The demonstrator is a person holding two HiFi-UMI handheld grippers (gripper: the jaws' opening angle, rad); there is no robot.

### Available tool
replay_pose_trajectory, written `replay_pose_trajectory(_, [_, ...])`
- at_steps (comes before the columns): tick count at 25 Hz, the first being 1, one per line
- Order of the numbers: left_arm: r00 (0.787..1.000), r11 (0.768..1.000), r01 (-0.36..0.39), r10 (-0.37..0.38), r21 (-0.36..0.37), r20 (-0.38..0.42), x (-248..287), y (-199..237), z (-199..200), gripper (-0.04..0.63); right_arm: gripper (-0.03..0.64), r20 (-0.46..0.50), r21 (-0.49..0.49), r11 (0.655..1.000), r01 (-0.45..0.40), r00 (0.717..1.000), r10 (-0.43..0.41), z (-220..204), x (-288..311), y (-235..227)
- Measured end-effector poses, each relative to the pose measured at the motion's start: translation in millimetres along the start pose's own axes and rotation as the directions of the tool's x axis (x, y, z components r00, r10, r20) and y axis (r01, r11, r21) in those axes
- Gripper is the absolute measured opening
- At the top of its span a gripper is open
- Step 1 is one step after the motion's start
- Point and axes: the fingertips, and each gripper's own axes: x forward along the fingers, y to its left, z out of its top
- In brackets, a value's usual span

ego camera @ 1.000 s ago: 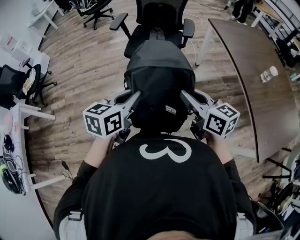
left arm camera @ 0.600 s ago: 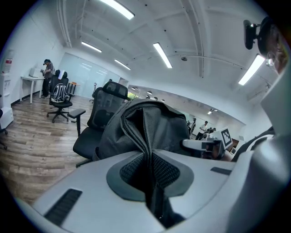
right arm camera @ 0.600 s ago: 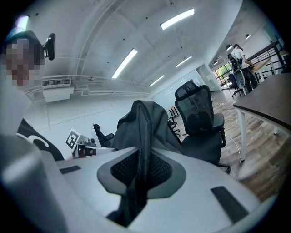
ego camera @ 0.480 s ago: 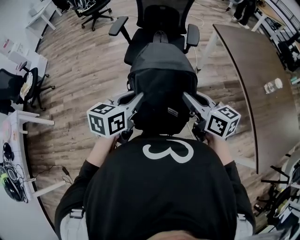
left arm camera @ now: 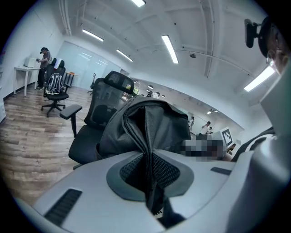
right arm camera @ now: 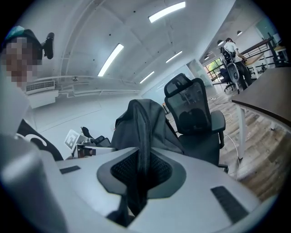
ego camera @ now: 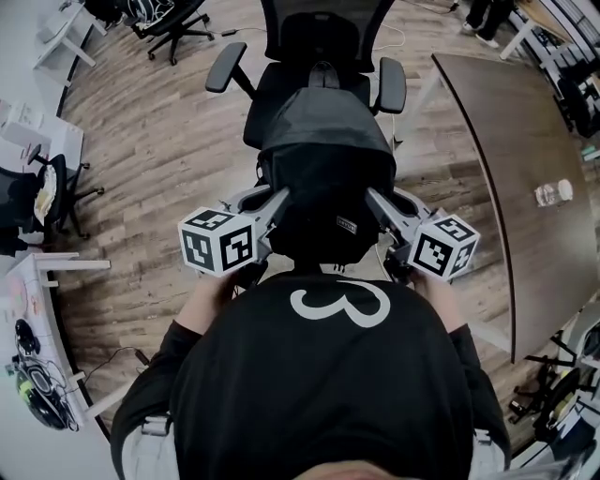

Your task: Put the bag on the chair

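Observation:
A black backpack (ego camera: 323, 159) hangs in the air in front of me, held from both sides. My left gripper (ego camera: 279, 202) is shut on a fold of the bag's left edge (left arm camera: 148, 150). My right gripper (ego camera: 373, 200) is shut on a fold of its right edge (right arm camera: 141, 154). A black office chair (ego camera: 314, 37) with two armrests stands just beyond the bag, facing me; its seat is mostly hidden behind the bag. The chair (left arm camera: 97, 113) shows behind the bag in the left gripper view. In the right gripper view the chair (right arm camera: 195, 118) also stands behind the bag.
A long dark table (ego camera: 511, 141) with a plastic bottle (ego camera: 550, 193) runs along the right. White desks (ego camera: 37, 319) and other black chairs (ego camera: 173, 19) stand at the left and far left. Wooden floor (ego camera: 159, 150) lies around the chair. People (left arm camera: 44, 66) stand in the distance.
The bag and both grippers have come closer to the chair, which now shows more fully ahead. Both grips stay the same.

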Motion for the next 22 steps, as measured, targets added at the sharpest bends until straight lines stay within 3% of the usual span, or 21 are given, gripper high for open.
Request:
replay_pose_trajectory(14, [0.997, 0.999, 0.034, -0.033, 0.011, -0.074, 80.7, 109.9, 81.6, 0.041, 0.058, -0.004, 0.053, 0.997, 0.058, 0.998, -0.058, 54.8, 119.1, -75.6])
replay_pose_trajectory(22, [0.996, 0.998, 0.05, -0.047, 0.039, -0.077, 104.5, 148.9, 115.8, 0.041, 0.058, 0.005, 0.043, 0.995, 0.085, 0.996, -0.085, 80.3, 162.9, -96.0])
